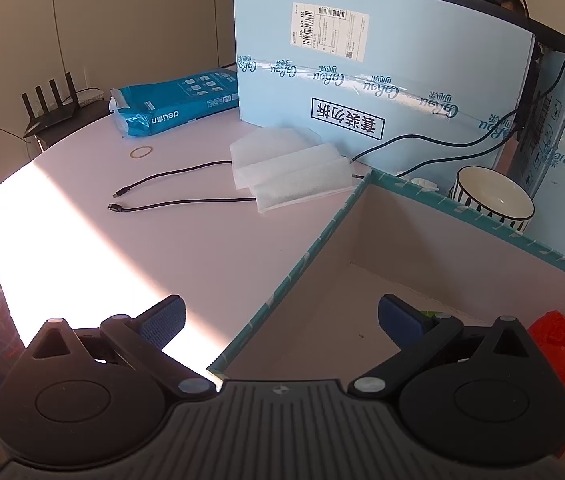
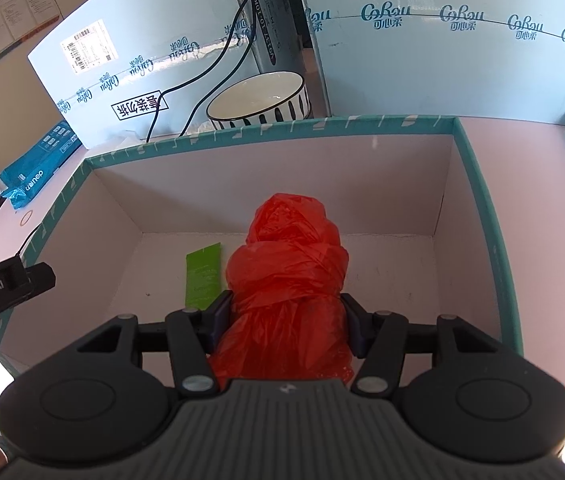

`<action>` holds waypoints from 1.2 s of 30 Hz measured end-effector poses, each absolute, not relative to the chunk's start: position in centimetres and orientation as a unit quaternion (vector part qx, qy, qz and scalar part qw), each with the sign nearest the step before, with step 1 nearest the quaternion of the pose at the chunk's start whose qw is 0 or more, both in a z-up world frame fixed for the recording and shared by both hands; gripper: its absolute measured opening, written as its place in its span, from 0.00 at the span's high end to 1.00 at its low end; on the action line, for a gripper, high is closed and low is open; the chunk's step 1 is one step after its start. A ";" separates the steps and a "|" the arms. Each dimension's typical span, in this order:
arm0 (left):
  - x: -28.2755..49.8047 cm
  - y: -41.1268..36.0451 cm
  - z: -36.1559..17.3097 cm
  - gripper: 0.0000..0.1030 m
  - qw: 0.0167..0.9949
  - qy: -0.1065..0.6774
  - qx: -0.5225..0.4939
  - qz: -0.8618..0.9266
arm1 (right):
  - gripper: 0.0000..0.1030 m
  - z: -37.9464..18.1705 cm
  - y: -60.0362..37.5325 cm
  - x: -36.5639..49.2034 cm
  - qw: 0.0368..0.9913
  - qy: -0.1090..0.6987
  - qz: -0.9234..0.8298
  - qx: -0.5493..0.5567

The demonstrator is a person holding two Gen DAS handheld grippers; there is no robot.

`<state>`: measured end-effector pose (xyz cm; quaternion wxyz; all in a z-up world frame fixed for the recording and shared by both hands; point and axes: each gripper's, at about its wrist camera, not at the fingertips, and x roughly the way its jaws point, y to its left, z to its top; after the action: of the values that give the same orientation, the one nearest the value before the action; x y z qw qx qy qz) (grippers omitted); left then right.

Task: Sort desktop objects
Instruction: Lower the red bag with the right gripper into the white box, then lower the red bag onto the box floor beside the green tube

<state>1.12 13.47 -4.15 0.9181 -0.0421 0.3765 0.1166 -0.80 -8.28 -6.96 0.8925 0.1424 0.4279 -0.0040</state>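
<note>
My right gripper [image 2: 286, 320] is shut on a crumpled red plastic bag [image 2: 288, 268] and holds it inside the teal-rimmed open box [image 2: 270, 128]. A green packet [image 2: 202, 278] lies on the box floor to the bag's left. My left gripper [image 1: 280, 320] is open and empty, straddling the box's left wall [image 1: 302, 260]. The red bag [image 1: 556, 344] shows at the right in the left wrist view. White foam sheets [image 1: 290, 164], a black cable [image 1: 170, 188] and a rubber band [image 1: 141, 153] lie on the desk.
A striped white bowl [image 2: 260, 98] stands behind the box, also in the left wrist view [image 1: 492, 198]. Large light-blue cartons [image 1: 362, 72] stand at the back. A blue paper ream [image 1: 174, 106] and a black router [image 1: 52, 110] are far left. The left gripper's body [image 2: 6, 284] is at the box's left.
</note>
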 end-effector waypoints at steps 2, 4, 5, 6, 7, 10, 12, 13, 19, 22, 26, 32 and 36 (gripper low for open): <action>1.1 13.5 -4.2 0.00 0.918 0.377 -0.042 0.117 | 0.43 -7.0 -8.3 -0.8 0.892 0.428 -0.004 0.143; 1.1 13.5 -4.1 0.00 0.918 0.377 -0.042 0.117 | 0.43 -7.0 -8.4 -0.8 0.892 0.428 -0.005 0.144; 1.1 13.4 -4.1 0.00 0.918 0.377 -0.042 0.117 | 0.43 -7.1 -8.4 -0.8 0.892 0.428 -0.005 0.144; 1.2 13.4 -4.1 0.00 0.918 0.377 -0.042 0.117 | 0.43 -7.1 -8.4 -0.8 0.892 0.428 -0.005 0.143; 1.2 13.4 -4.1 0.00 0.918 0.377 -0.042 0.118 | 0.43 -7.1 -8.4 -0.8 0.892 0.428 -0.004 0.143; 1.2 13.5 -4.1 0.00 0.918 0.377 -0.043 0.118 | 0.43 -7.1 -8.4 -0.7 0.892 0.428 -0.004 0.144; 1.2 13.5 -4.2 0.00 0.917 0.378 -0.043 0.118 | 0.43 -7.1 -8.4 -0.7 0.892 0.429 -0.004 0.143; 1.2 13.5 -4.2 0.00 0.918 0.377 -0.043 0.118 | 0.43 -7.1 -8.4 -0.7 0.892 0.429 -0.005 0.143; 1.2 13.5 -4.2 0.00 0.918 0.377 -0.042 0.117 | 0.43 -7.1 -8.4 -0.7 0.892 0.429 -0.006 0.143; 1.3 13.5 -4.2 0.00 0.918 0.377 -0.042 0.117 | 0.43 -7.2 -8.4 -0.7 0.892 0.429 -0.006 0.144; 1.3 13.6 -4.2 0.00 0.918 0.377 -0.041 0.117 | 0.43 -7.2 -8.4 -0.7 0.892 0.429 -0.006 0.145; 1.4 13.6 -4.2 0.00 0.918 0.377 -0.041 0.117 | 0.43 -7.2 -8.4 -0.7 0.892 0.429 -0.007 0.144; 1.4 13.6 -4.3 0.00 0.917 0.378 -0.042 0.117 | 0.43 -7.2 -8.4 -0.7 0.891 0.430 -0.007 0.143</action>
<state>1.44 13.58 -4.31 0.9173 -0.0420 0.3782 0.1174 -0.67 -8.39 -7.19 0.8913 0.1433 0.4301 -0.0073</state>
